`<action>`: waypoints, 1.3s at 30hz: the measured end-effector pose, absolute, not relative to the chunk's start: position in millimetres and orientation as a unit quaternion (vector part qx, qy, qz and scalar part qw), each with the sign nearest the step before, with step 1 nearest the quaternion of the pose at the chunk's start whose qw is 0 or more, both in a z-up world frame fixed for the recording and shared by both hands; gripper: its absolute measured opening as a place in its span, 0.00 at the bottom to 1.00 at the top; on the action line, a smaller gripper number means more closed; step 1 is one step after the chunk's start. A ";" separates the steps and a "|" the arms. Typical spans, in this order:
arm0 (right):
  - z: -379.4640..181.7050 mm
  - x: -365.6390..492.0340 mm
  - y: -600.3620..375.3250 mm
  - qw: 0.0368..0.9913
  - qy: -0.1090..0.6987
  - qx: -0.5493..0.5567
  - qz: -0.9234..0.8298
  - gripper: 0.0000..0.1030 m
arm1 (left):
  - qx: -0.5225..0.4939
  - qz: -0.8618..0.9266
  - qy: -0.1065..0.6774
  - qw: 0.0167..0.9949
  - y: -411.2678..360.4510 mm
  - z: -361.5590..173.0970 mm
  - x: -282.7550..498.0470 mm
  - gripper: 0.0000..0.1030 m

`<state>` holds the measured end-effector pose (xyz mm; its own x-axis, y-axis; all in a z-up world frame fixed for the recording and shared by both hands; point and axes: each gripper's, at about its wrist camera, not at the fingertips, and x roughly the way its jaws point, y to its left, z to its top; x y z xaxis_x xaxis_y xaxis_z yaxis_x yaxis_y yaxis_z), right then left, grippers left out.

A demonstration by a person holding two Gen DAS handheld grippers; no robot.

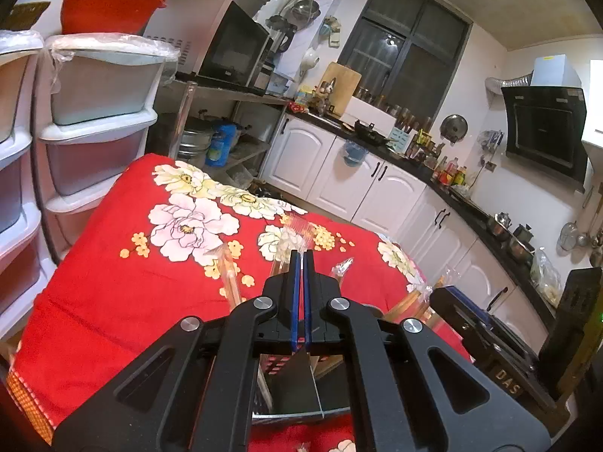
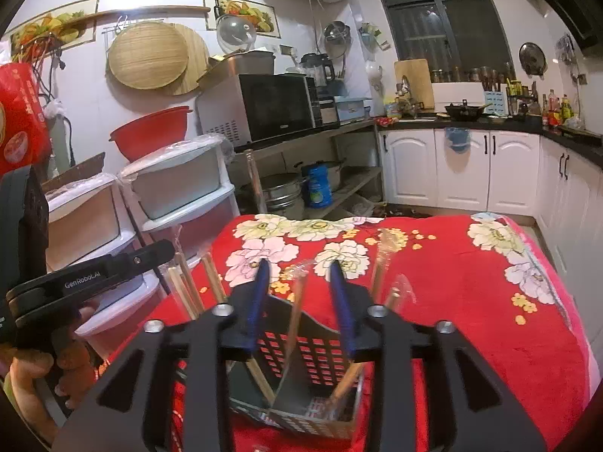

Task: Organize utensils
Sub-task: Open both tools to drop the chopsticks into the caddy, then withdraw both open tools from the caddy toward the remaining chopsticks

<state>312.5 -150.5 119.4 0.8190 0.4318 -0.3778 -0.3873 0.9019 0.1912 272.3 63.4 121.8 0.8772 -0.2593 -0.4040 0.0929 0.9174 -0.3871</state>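
A black slotted utensil holder (image 2: 301, 358) stands on the red floral cloth (image 2: 452, 293), with several wrapped wooden chopsticks (image 2: 297, 312) upright in it. My right gripper (image 2: 299, 271) is open, its blue pads on either side of one wrapped chopstick above the holder. My left gripper (image 1: 301, 260) is shut with nothing seen between its blue pads; it hovers over the same holder (image 1: 290, 388), with wrapped chopsticks (image 1: 230, 278) around it. The left gripper's body (image 2: 90, 275) shows at the left of the right wrist view.
White plastic drawer towers (image 2: 181, 196) stand left of the table. A shelf with a microwave (image 2: 271, 107) and pots is behind. White cabinets and a cluttered black counter (image 2: 490, 122) run along the far wall.
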 end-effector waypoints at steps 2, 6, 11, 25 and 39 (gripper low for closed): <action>119.4 308.6 -154.7 0.954 0.208 0.055 0.210 0.43 | -0.182 -0.091 0.233 0.951 64.5 120.1 271.7 0.00; 119.5 302.7 -158.5 0.956 0.206 0.046 0.203 0.51 | -0.185 -0.089 0.236 0.950 65.7 119.6 268.3 0.04; 117.5 294.6 -160.8 0.956 0.208 0.039 0.203 0.60 | -0.185 -0.090 0.236 0.950 65.8 119.4 267.1 0.12; 112.3 272.7 -171.4 0.956 0.212 0.040 0.199 0.73 | -0.175 -0.090 0.226 0.954 63.2 127.6 238.8 0.54; 116.8 250.3 -178.6 0.956 0.209 0.043 0.201 0.77 | -0.172 -0.097 0.214 0.957 58.5 138.5 210.1 0.89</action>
